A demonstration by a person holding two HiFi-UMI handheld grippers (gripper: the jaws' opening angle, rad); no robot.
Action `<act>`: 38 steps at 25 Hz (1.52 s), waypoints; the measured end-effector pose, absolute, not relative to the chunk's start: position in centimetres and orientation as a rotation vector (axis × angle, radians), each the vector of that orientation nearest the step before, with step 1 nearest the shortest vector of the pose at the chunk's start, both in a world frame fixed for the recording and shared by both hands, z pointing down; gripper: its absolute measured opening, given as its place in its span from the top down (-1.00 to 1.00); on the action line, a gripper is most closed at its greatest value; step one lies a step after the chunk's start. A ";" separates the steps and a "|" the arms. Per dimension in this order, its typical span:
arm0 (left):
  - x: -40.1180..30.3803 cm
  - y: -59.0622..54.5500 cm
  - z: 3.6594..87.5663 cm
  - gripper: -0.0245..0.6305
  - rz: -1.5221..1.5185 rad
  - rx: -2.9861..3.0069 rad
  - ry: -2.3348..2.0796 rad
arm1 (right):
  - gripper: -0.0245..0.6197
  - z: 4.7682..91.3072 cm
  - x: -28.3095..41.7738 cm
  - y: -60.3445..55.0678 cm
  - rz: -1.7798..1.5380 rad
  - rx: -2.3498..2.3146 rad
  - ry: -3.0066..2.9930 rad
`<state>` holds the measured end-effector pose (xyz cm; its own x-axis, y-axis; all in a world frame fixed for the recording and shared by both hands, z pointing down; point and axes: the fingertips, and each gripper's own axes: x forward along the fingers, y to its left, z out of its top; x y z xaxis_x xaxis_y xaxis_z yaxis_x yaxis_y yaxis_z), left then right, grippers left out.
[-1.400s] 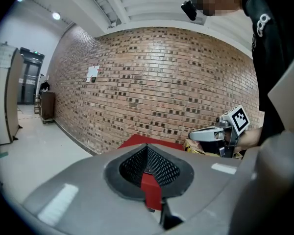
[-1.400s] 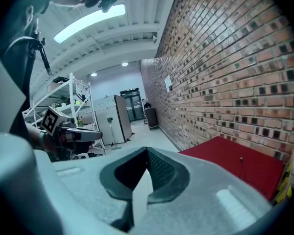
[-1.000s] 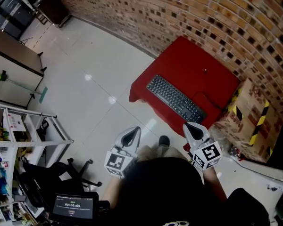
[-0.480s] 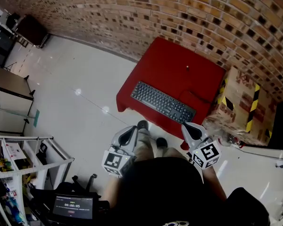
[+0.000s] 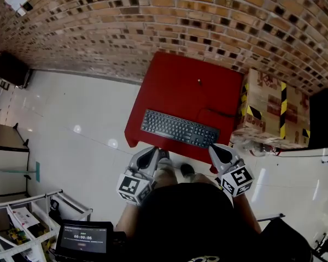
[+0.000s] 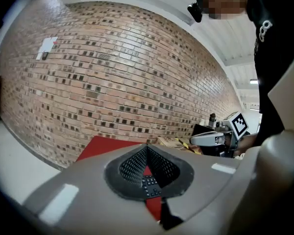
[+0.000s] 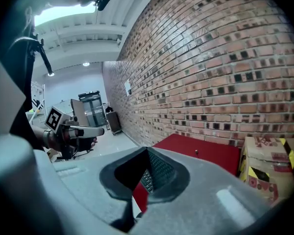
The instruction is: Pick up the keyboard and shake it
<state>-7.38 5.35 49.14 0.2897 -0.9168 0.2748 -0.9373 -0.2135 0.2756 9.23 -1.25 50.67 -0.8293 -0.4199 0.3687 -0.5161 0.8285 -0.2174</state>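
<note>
We face the brick wall (image 5: 153, 21). Against it stands a red table (image 5: 175, 81), with the black keyboard (image 5: 179, 128) flat near its front edge. Our left gripper (image 5: 151, 156) and right gripper (image 5: 218, 153) hover just short of it, both pinched together and empty.

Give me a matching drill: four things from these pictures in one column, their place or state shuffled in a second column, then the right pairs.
1. keyboard
2. cardboard box
3. left gripper
4. screen

A. fingers shut, nothing between them
B. right of the red table, marked with black-and-yellow stripes
C. bottom left of the head view, showing a timer
D. on the red table, near its front edge

Pairs: 1-D, 2-B, 3-A, 4-C
</note>
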 end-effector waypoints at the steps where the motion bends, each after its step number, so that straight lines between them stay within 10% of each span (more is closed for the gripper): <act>1: -7.9 4.9 49.3 0.88 0.084 2.189 -1.649 | 0.95 50.7 8.7 -1.4 0.450 0.730 -2.697; 38: -16.2 -4.6 53.3 0.88 0.225 2.298 -1.381 | 0.95 53.7 5.1 -1.5 0.510 1.147 -2.434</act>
